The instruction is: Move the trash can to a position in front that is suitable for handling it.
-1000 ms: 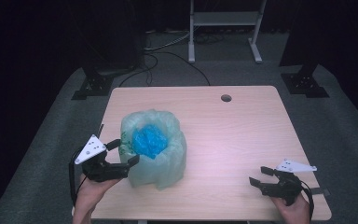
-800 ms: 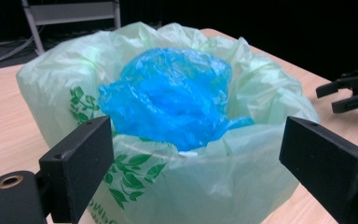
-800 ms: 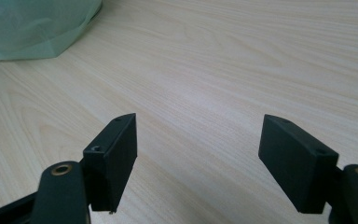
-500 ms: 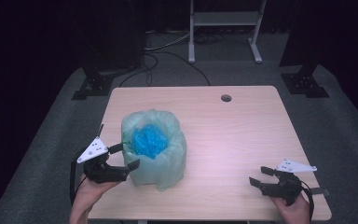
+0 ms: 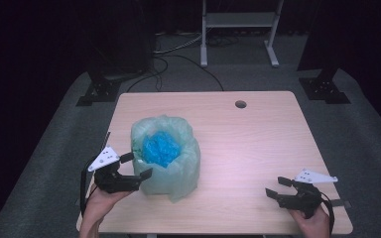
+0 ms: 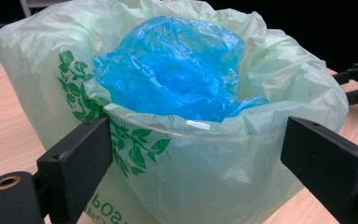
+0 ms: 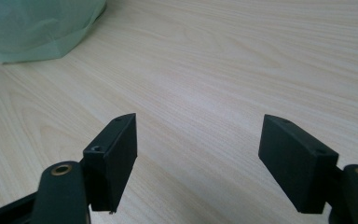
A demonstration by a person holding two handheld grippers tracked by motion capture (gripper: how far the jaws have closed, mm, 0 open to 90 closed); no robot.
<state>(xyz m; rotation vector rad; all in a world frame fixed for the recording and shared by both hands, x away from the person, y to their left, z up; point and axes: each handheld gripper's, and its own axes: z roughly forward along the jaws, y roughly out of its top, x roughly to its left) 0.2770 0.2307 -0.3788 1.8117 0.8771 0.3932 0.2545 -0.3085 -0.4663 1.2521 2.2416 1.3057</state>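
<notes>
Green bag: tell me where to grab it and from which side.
Pinch the rolled rim of the green bag on its near side, coming from the left gripper, whose open jaws already flank that edge. The thin, crumpled film folds there into a lip above the blue plastic, likely a firmer hold than the slack wall.

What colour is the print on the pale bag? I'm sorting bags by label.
Dark green leaves and lettering on the bag, clearest in the left gripper view.

A thin, crinkled green plastic bag (image 6: pixel 242 154) holds glossy blue plastic film (image 6: pixel 177 70) on a smooth, matt wooden table (image 7: pixel 242 56).
</notes>
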